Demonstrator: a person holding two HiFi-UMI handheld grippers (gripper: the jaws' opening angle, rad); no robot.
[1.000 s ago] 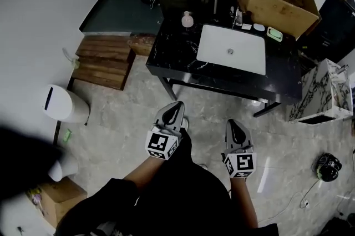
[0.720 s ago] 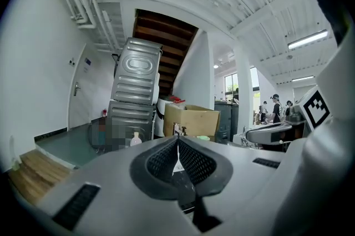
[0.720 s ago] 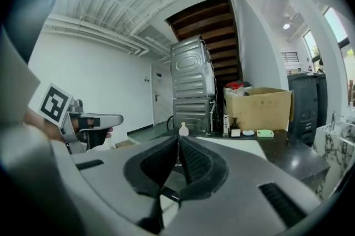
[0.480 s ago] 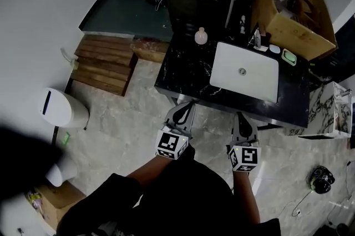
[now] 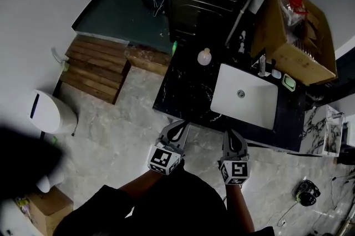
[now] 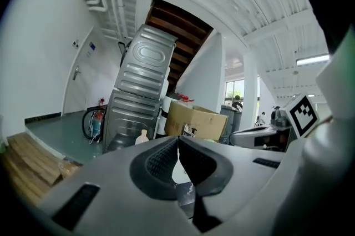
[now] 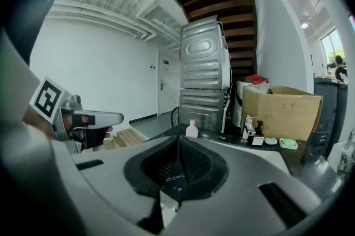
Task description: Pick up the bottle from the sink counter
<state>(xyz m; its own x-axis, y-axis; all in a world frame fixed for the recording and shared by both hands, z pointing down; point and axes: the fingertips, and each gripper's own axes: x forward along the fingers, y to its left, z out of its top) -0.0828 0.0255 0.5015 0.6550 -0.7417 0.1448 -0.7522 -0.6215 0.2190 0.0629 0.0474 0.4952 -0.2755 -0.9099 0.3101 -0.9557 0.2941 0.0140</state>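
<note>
Here's the black sink counter (image 5: pixel 186 90) filling the middle of the head view, the white basin (image 5: pixel 244 97) sunk into its right half. At the back-left, left of the basin, stands the bottle (image 5: pixel 204 56): small, pale, squat, with a narrow capped neck. It looks like light plastic, smooth and probably slippery, so the 2 pads should take it across the round body, below the neck, with a gentle squeeze. Down at the near edge, the left gripper (image 5: pixel 181 124) and right gripper (image 5: pixel 228 133) both have their jaws pressed together, nothing between them. The bottle is well ahead of both, on the counter's far side, closer to the left gripper's line.
</note>
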